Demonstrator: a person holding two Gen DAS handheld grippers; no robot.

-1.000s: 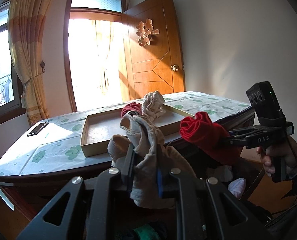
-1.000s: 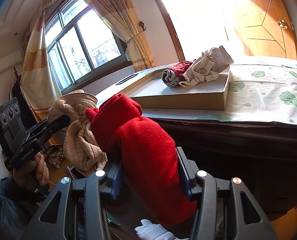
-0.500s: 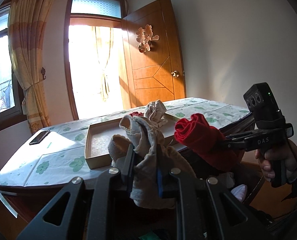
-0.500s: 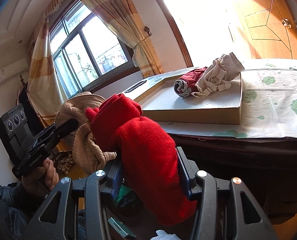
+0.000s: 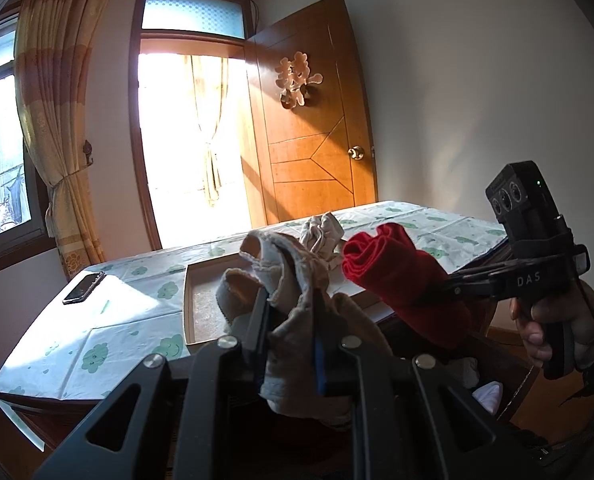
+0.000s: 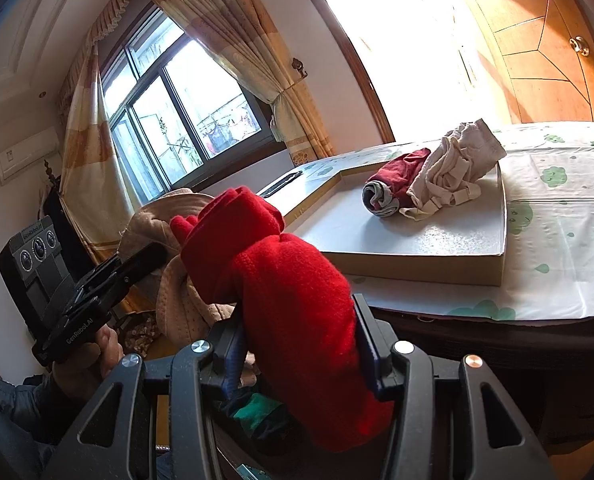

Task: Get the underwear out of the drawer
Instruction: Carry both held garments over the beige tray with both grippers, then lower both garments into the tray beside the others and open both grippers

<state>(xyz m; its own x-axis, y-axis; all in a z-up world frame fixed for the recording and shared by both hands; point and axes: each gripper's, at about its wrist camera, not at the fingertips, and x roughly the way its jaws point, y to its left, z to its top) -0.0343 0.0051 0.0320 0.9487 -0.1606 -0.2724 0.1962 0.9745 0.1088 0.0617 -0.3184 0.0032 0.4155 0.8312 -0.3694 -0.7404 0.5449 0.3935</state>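
Underwear is already up in the air here, one piece per hand: the left gripper (image 5: 289, 312) is clamped tight on a beige bundle (image 5: 297, 280), and the right gripper (image 6: 297, 344) has its jaws closed around a fat red roll (image 6: 281, 280), so they sit wider apart simply because the roll is thick. Both pieces hang just in front of the table edge, short of the shallow cardboard tray (image 6: 417, 256) on the flowery tablecloth (image 6: 557, 216), where a dark red piece (image 6: 397, 176) and a cream piece (image 6: 457, 168) are already lying side by side. My guess is the step in hand is carrying these two over to that tray. To do it well I'd lift enough that the dangling tails clear the near tray wall, keep the two hands apart so the fabrics don't snag each other, and aim for the bare part of the tray floor. Don't let go until the cloth is actually resting on it, and watch the phone (image 5: 83, 288) over on the left.
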